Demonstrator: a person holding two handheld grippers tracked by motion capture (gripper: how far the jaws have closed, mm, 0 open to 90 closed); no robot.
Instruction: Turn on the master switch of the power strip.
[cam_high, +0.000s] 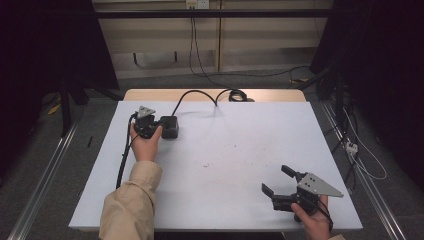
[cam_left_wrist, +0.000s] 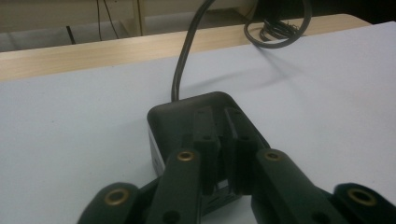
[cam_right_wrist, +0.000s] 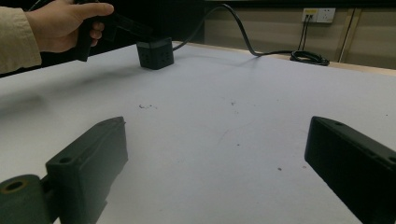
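A black box (cam_high: 170, 127) with a thick black cable (cam_high: 200, 92) sits at the white board's far left. My left gripper (cam_high: 157, 128) is at the box's near side. In the left gripper view its jaws lie nearly together on top of the black box (cam_left_wrist: 173, 119), and my left gripper (cam_left_wrist: 222, 116) holds nothing. In the right gripper view, the left gripper (cam_right_wrist: 137, 31) reaches onto the black box (cam_right_wrist: 155, 53) from a hand. My right gripper (cam_high: 276, 180) hovers open near the front right corner. The right gripper (cam_right_wrist: 217, 128) has bare board between its jaws.
The white board (cam_high: 225, 155) covers a wooden table (cam_high: 150, 94), whose far edge shows. The cable ends in a coil (cam_high: 237, 95) at the far edge of the table. Floor cables and a metal rail (cam_high: 360, 175) run along the right side.
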